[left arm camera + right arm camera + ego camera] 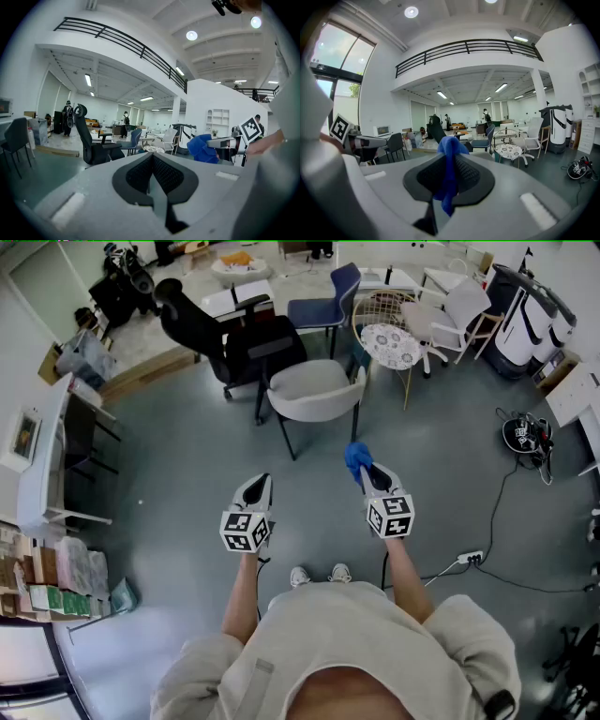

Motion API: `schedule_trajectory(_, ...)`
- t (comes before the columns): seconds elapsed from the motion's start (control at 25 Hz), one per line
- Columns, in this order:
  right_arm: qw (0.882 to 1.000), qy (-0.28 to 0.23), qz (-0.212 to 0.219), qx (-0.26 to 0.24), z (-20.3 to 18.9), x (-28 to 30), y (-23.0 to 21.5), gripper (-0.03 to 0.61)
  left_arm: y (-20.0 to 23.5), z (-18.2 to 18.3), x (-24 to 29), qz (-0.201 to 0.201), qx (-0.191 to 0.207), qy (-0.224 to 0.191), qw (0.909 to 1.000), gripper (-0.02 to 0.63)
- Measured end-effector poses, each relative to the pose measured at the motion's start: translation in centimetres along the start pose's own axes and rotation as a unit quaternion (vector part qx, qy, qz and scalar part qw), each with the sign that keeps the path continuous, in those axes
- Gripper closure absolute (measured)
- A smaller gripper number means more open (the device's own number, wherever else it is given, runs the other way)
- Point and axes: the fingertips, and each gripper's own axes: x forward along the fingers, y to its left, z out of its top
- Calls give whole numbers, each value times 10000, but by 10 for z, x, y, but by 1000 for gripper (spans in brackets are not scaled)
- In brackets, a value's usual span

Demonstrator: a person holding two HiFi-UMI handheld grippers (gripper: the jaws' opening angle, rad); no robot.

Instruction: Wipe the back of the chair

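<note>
- My L gripper: jaws pressed together, nothing btwn them.
- My R gripper: jaws pinched on a blue cloth, which is bunched at the tips w/ a tail hanging down.
- Grey chair stands on the floor ahead of both grippers, well apart from the cloth.

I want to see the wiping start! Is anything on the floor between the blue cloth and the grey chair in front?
Nothing visible. Only bare floor lies between the blue cloth in the right gripper and the grey chair.
</note>
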Motion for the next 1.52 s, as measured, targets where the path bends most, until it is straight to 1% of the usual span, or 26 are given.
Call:
schedule_trajectory(0.32,10000,22,50,16,-1,0,-6,535,-5,-3,5,43,-64,11,10000,611)
schedule_trajectory(0.56,9999,-50,130,100,1,-4,-19,534,-15,-3,13,134,-88,-11,9999,611)
schedule_trajectory(0.84,9993,13,347,104,-5,-4,-34,532,-33,-9,22,370,-100,-30,9993,611)
schedule_trajectory(1.04,9986,119,497,140,-15,-2,-39,532,-44,-15,25,442,-162,18,9989,611)
schedule_trajectory(1.28,9973,271,659,182,-30,7,-27,532,-37,-27,20,541,-207,129,9982,611)
schedule_trajectory(1.52,9965,418,700,167,-35,33,-9,532,-6,-29,26,563,-252,149,9980,611)
